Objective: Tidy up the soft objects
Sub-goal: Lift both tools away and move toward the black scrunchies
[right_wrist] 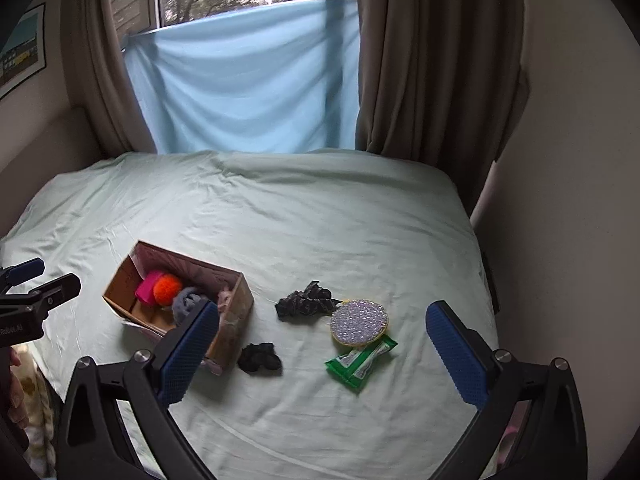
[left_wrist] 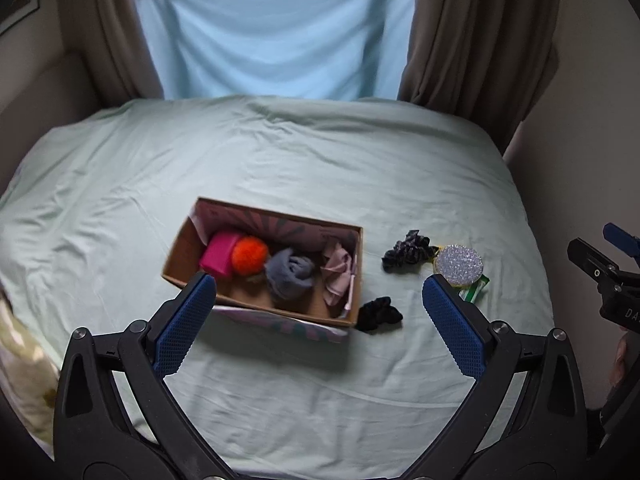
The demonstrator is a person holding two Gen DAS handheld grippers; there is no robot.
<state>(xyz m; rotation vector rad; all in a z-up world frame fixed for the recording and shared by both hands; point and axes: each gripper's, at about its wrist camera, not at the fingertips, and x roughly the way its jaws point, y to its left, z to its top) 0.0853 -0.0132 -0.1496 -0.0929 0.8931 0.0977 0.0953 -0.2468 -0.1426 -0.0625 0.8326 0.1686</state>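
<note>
A cardboard box [left_wrist: 176, 258] [right_wrist: 240, 300] sits on the bed. It holds a pink block [left_wrist: 218, 254], an orange pom-pom [left_wrist: 250, 254] [right_wrist: 168, 288], a grey sock [left_wrist: 290, 274] and a pale pink cloth [left_wrist: 338, 274]. A black scrunchie [left_wrist: 378, 314] [right_wrist: 259, 357] lies by the box's near right corner. A patterned dark scrunchie [left_wrist: 406, 250] [right_wrist: 304, 302] lies further right. My left gripper [left_wrist: 320, 300] is open and empty above the box's near side. My right gripper [right_wrist: 322, 328] is open and empty above the loose items.
A glittery round disc [left_wrist: 459, 264] [right_wrist: 359, 322] rests partly on a green packet [right_wrist: 360, 364] [left_wrist: 476, 288]. The pale green bed sheet [left_wrist: 320, 160] [right_wrist: 300, 208] reaches to brown curtains [right_wrist: 432, 60] and a blue cloth [right_wrist: 248, 80] at the window. A wall stands at the right.
</note>
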